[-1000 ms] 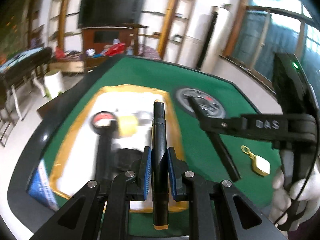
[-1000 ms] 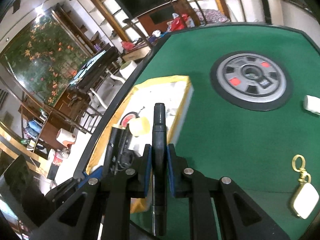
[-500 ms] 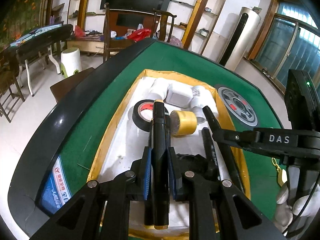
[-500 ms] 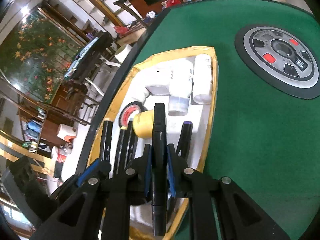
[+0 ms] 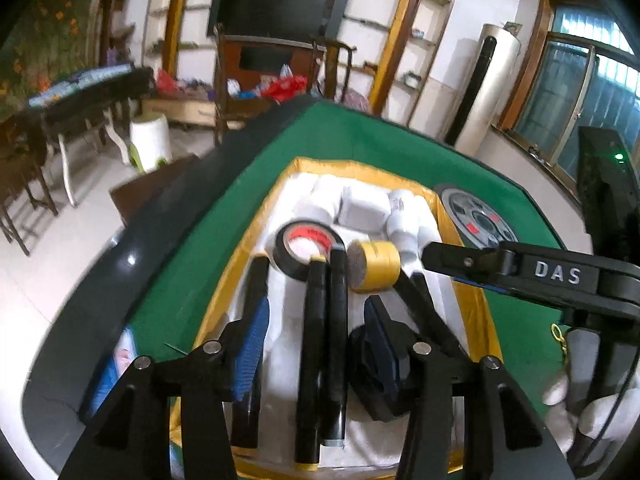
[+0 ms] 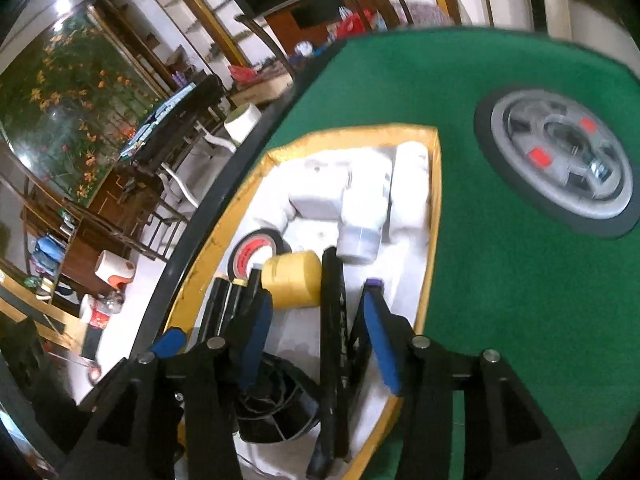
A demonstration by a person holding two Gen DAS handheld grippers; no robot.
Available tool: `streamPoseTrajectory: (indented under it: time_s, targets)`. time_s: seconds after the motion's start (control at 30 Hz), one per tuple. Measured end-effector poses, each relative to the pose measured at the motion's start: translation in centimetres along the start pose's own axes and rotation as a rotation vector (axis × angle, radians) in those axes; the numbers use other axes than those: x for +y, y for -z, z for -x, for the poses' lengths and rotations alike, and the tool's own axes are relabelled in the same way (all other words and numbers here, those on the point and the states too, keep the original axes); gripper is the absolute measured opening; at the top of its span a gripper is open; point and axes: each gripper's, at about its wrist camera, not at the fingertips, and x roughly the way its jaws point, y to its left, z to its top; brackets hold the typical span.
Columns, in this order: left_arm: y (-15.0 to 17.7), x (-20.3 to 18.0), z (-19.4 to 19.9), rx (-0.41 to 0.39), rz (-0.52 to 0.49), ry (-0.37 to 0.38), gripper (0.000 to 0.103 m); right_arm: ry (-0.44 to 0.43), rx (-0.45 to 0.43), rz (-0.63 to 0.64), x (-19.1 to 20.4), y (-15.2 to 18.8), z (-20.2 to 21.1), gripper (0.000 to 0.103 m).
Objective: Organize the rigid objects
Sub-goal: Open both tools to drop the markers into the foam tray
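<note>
**Two grippers parted over the tray, markers released**

Two grippers hang over the yellow-rimmed tray [image 5: 362, 168] on the green table [image 6: 500, 300]; left gripper [image 5: 318, 344] jaws have just been opening, pads clear of the yellow-tipped marker [image 5: 314, 360] lying in the tray between them, a second black marker touching its right side; right gripper [image 6: 318, 332] jaws have just been opening too, its black marker [image 6: 332, 344] lying loose between the pads inside the tray; black tape roll [image 5: 306, 248] and yellow tape roll [image 5: 374, 266] sit in the tray just beyond the marker tips; white bottles [image 6: 366, 208] fill the tray's far end; round grey dial [image 6: 560, 164] on the felt right of the tray.
</note>
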Motion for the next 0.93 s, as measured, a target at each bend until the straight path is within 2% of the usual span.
streamPoseTrajectory:
  time_s: [0.07,0.1,0.17,0.2,0.23,0.27,0.3,0.33,0.4,0.43,0.5,0.57,0.7,0.93]
  targets:
    - [-0.1,-0.5,1.5,-0.072,-0.015,-0.054,0.058,0.001,-0.034,0.018,0.1,0.1,1.3,0.047]
    - [-0.1,-1.0,3.1,-0.138,-0.023,-0.100,0.063,0.005,-0.064,0.030,0.1,0.3,2.3,0.047]
    - [-0.1,-1.7,5.5,-0.235,-0.020,-0.144,0.077,0.030,-0.132,0.059,0.2,0.6,4.4,0.050]
    - [0.0,-2.2,7.4,-0.307,-0.007,-0.166,0.091,0.067,-0.200,0.093,0.5,1.1,5.9,0.053]
    - [0.1,-2.6,8.7,-0.361,0.006,-0.175,0.103,0.105,-0.259,0.124,0.8,1.7,7.2,0.067]
    - [0.4,-3.0,10.3,-0.428,0.018,-0.164,0.102,0.165,-0.339,0.163,1.2,2.5,8.7,0.087]
    - [1.1,-3.3,11.9,-0.502,0.037,-0.132,0.102,0.240,-0.433,0.200,1.5,3.6,10.3,0.097]
    - [1.4,-3.1,12.6,-0.523,0.050,-0.127,0.102,0.289,-0.497,0.218,1.6,4.5,11.3,0.103]
    - [1.7,-3.4,13.1,-0.512,0.063,-0.137,0.103,0.342,-0.603,0.258,1.4,6.5,12.9,0.103]
    - [1.6,-3.5,12.8,-0.483,0.052,-0.127,0.103,0.343,-0.612,0.273,1.1,7.0,13.2,0.103]
    - [1.4,-3.6,11.5,-0.384,0.048,-0.113,0.102,0.371,-0.574,0.290,0.4,7.7,13.0,0.103]
    - [1.5,-3.7,10.5,-0.332,0.056,-0.132,0.102,0.392,-0.514,0.296,-0.2,8.4,12.5,0.103]
    - [1.9,-4.8,9.8,-0.291,0.049,-0.190,0.102,0.392,-0.442,0.287,-1.6,10.0,11.8,0.103]
    - [3.1,-7.5,8.9,-0.236,0.009,-0.258,0.102,0.378,-0.420,0.297,-2.2,11.6,12.4,0.103]
